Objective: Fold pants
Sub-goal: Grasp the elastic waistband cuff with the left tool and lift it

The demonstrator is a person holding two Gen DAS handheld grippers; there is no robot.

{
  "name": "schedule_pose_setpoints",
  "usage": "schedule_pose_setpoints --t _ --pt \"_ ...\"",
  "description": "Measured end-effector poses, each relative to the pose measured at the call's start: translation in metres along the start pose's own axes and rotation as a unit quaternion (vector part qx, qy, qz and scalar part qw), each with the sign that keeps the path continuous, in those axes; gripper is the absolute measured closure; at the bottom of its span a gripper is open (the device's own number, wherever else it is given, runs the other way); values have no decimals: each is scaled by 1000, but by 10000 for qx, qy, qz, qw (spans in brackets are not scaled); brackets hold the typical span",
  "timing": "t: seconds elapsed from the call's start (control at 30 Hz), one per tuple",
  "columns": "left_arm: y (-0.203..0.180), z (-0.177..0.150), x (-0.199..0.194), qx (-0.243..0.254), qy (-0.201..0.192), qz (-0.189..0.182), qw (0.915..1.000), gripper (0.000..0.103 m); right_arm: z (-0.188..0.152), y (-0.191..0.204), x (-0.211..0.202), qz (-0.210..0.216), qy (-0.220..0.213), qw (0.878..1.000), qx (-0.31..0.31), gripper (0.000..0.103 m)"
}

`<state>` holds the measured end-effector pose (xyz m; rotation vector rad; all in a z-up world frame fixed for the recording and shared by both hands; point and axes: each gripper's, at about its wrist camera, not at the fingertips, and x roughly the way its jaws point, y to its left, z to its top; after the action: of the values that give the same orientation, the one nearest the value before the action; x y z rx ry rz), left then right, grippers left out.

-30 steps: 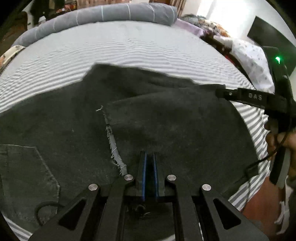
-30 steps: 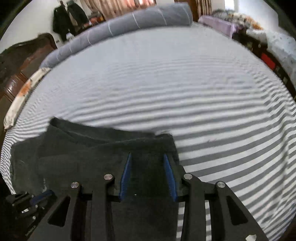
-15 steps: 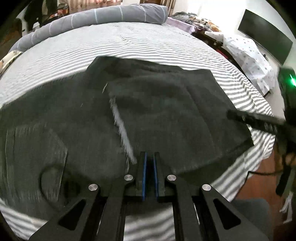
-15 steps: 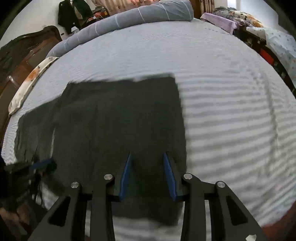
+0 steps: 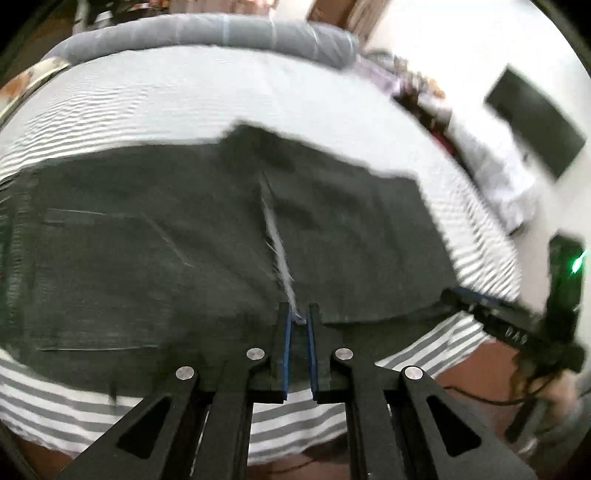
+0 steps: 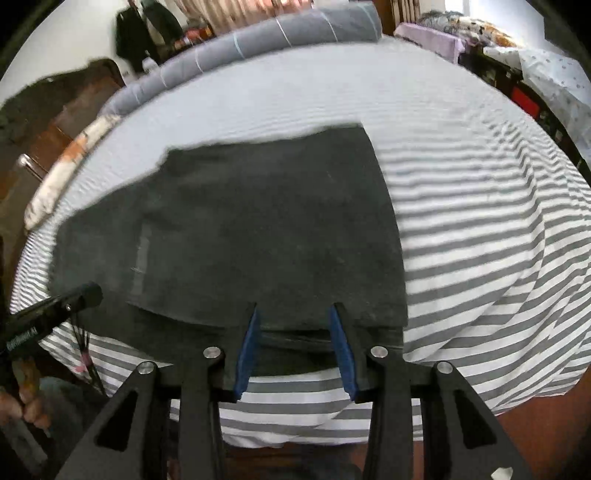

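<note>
Now the left tool (image 5: 298,314) hangs over the near edge of the dark pants (image 5: 184,240), its blue pads a narrow slit apart and opening; the frayed white hem (image 5: 279,251) of the folded-over leg runs right up to the tips, though blur keeps me from saying whether any thread lies between them. The right tool (image 6: 293,314) stands much wider, its jaws opening too, with the near edge of the pants showing between the pads but nothing pinched.

The pants lie flat, folded over themselves, on the grey-and-white striped bed (image 6: 480,229), close to its near edge. A back pocket (image 5: 92,280) shows on the part left of the frayed hem. Beyond the pants, at the far side of the bed, lies a long rolled grey blanket (image 6: 266,33). Right of the pants, off the bed, a black screen (image 5: 535,114) sits against the wall. Left of the pants, in the right tool's view, a hand (image 6: 26,402) grips the other tool's handle.
</note>
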<state>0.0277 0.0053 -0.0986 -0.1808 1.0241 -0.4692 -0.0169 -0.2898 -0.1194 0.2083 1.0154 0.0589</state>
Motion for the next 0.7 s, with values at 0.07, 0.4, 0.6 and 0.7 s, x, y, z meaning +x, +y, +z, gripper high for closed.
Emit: schedule_pose_setpoints --t 0.07,0.4,0.6,0.7 --pt "30 7 -29 -416 -259 -75 9988 83 1 10 -12 146 -145 9998 61 62" --pt "214 -19 -125 -2772 -1362 -102 9510 76 -3 67 -38 931 -359 9941 431 51" --pt "271 -47 -111 -3727 -1405 -511 9158 71 3 96 -43 1042 -322 9927 509 50" --pt "284 -59 -95 -4059 -1327 -778 9009 70 3 109 -45 973 -281 9940 423 50"
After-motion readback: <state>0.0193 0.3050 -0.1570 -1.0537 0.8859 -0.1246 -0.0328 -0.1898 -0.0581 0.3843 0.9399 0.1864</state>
